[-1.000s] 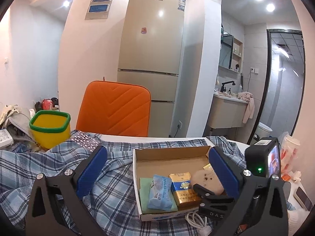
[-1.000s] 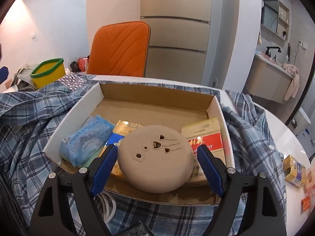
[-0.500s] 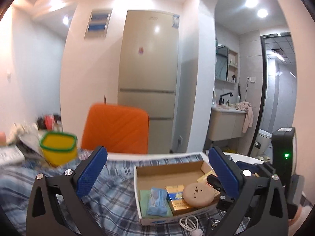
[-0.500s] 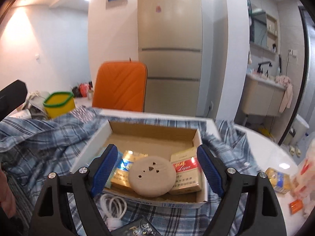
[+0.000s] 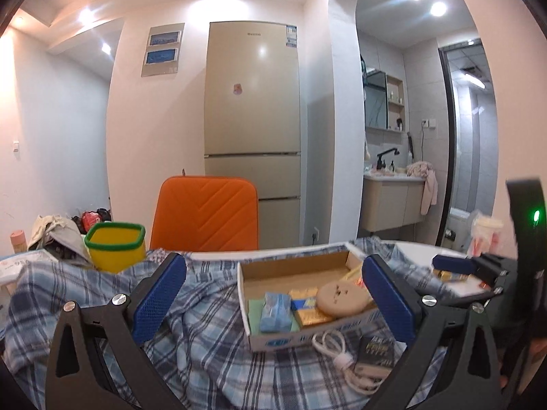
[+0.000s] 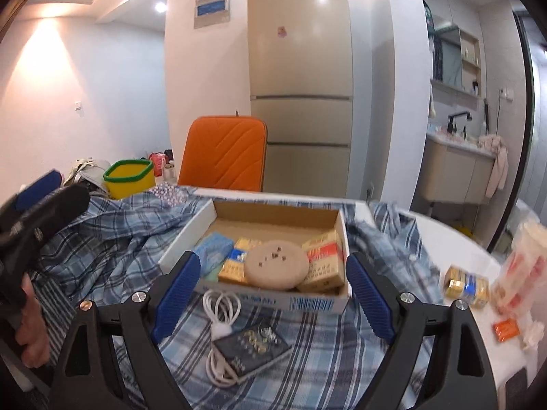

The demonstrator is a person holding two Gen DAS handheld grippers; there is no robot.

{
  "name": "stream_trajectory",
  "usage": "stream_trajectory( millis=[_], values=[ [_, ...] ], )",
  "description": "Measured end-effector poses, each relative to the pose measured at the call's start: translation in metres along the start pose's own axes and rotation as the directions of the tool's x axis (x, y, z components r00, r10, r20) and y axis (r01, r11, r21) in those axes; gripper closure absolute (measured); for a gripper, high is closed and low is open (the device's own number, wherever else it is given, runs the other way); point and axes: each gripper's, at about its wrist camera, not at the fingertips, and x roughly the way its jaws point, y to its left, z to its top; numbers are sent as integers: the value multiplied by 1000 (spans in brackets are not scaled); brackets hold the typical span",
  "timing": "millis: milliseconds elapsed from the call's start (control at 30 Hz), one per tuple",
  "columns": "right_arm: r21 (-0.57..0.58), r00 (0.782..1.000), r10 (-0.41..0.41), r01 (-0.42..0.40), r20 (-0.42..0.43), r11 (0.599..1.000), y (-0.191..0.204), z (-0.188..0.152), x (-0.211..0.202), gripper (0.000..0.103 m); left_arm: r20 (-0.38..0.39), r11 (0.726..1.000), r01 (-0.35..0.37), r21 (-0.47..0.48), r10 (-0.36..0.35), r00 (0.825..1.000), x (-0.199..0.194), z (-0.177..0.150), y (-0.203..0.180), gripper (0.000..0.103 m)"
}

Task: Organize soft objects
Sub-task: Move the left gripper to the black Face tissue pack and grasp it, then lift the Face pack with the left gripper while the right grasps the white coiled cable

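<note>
Over the cardboard box [image 6: 273, 302], our right gripper [image 6: 271, 288] gapes empty, jaws just widened off the round pad [image 6: 276, 264]; left gripper [image 5: 271, 295] open, empty too. We judge the drop done; next, pick another soft item.

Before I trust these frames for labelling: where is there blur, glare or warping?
Left wrist view: the fridge is sharp with ceiling-light glare; the right gripper is smeared. Right wrist view: the snack packs at right are motion-blurred, and the fisheye bends the walls.

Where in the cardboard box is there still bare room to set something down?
The back half of the cardboard box is bare, between its far wall and the round tan pad. The front row is crowded with packets.
</note>
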Motion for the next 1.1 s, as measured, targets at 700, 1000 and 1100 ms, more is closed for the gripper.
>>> stream_trajectory(
  millis=[700, 1000, 1100],
  values=[
    [152, 989, -111, 95, 98, 984, -34, 5, -24, 14, -308, 963, 223, 152, -168, 936, 44, -27, -53, 17],
    [215, 982, -150, 124, 113, 969, -45, 6, -32, 14, -485, 916, 356, 188, -229, 844, 70, -41, -86, 48],
    [241, 982, -167, 142, 86, 960, -50, 3, -26, 14, -516, 910, 371, 187, -230, 825, 75, -47, -91, 62]
  ],
)
